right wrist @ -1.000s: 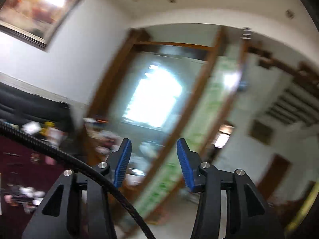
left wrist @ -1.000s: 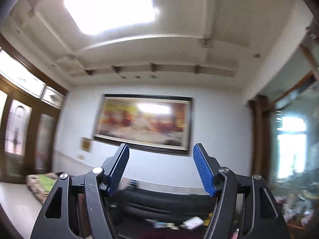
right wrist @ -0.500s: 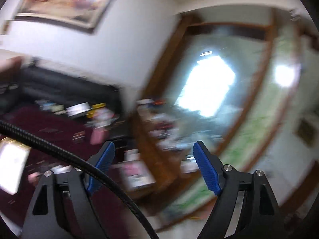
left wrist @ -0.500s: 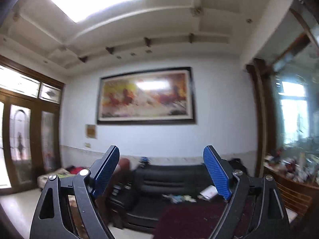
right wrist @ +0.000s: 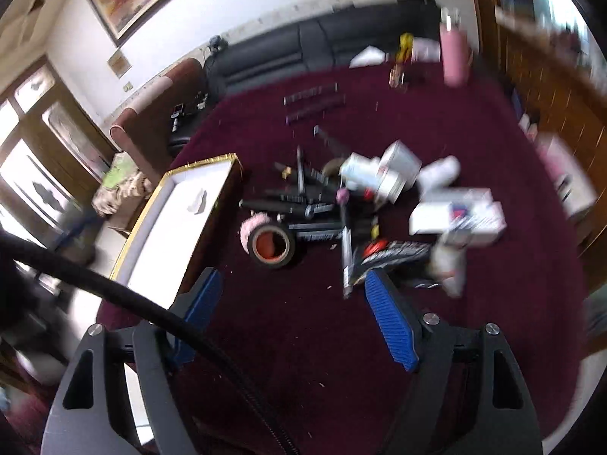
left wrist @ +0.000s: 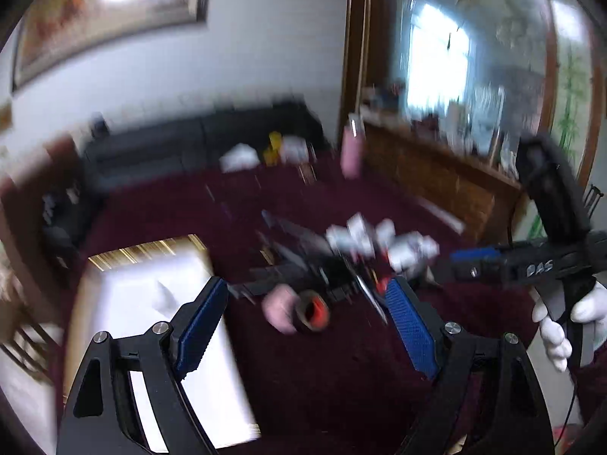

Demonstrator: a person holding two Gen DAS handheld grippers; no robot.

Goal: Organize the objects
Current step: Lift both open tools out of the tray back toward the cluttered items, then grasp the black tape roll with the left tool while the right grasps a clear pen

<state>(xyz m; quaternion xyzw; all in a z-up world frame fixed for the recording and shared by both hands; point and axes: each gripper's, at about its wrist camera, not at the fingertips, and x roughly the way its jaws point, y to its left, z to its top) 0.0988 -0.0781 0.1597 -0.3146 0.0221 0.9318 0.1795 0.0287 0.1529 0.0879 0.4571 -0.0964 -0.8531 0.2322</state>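
A pile of objects lies on a dark red tablecloth (right wrist: 311, 341): a black tape roll (right wrist: 271, 246) with a pink roll behind it, several white boxes (right wrist: 455, 216), black bars and a silver pen (right wrist: 346, 250). An open white-lined box with gold trim (right wrist: 178, 220) stands to the left. My right gripper (right wrist: 292, 307) is open and empty above the near side of the pile. My left gripper (left wrist: 307, 322) is open and empty above the tape roll (left wrist: 313, 311). The right gripper (left wrist: 470, 256) also shows in the left wrist view, held by a white-gloved hand.
A pink bottle (right wrist: 455, 57) stands at the table's far edge with more small items. A black sofa (right wrist: 322, 45) is behind the table. A wooden cabinet (left wrist: 436, 174) runs along the right. A black cable (right wrist: 151, 314) crosses the right wrist view.
Both cameras have swung down from the ceiling and walls to the table. The pile and the white box have come into view. Both grippers stay open.
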